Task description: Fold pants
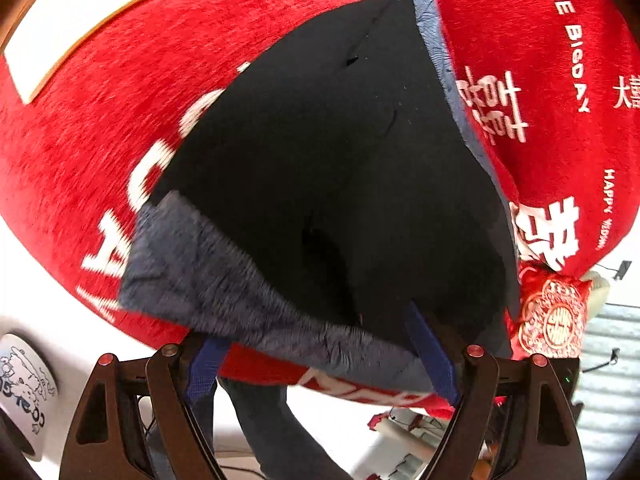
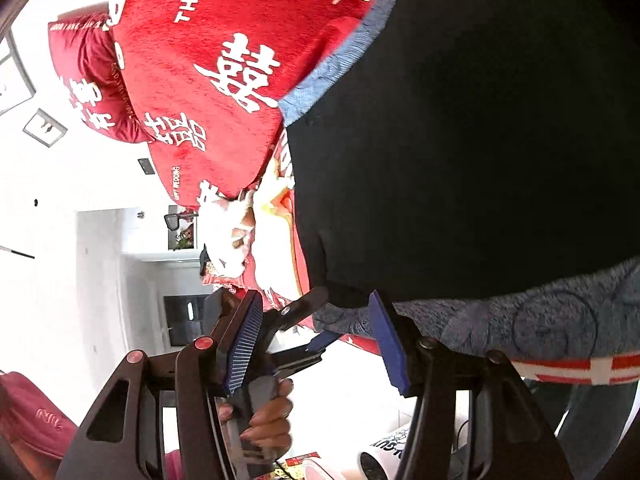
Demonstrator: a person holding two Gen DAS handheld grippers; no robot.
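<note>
**Inspector:** Condition of the pants (image 1: 340,168)?

**Assistant:** Black outer cloth, with a grey-blue fleecy lining that shows along the turned-over edges. In the left wrist view they lie as a broad dark panel on a red blanket (image 1: 100,120) printed with white characters and the words "THE BIG DAY". The lining forms a band (image 1: 208,280) along the near edge and a thin strip down the right edge.

**Inspector:** Orientation?

**Assistant:** The panel narrows away from the left camera to a corner at the top of that view, so its long axis runs from the near edge up and slightly to the right. Waist end and leg end cannot be told apart.

**Inspector:** Left gripper (image 1: 320,360)?

**Assistant:** Jaws stand wide. The lined near edge lies between the blue pads (image 1: 432,352); no pad is seen pressing it.

**Inspector:** Right gripper (image 2: 316,344)?

**Assistant:** Jaws about half apart, at the lined hem (image 2: 520,320) of the pants (image 2: 460,140). The right pad (image 2: 388,344) sits against the cloth, while the left pad (image 2: 244,340) stands clear. Nothing is clamped. The person's hand (image 2: 264,416) on the other tool is visible between them.

**Inspector:** Surroundings?

**Assistant:** A white printed mug (image 1: 24,384) sits beside the blanket.
</note>
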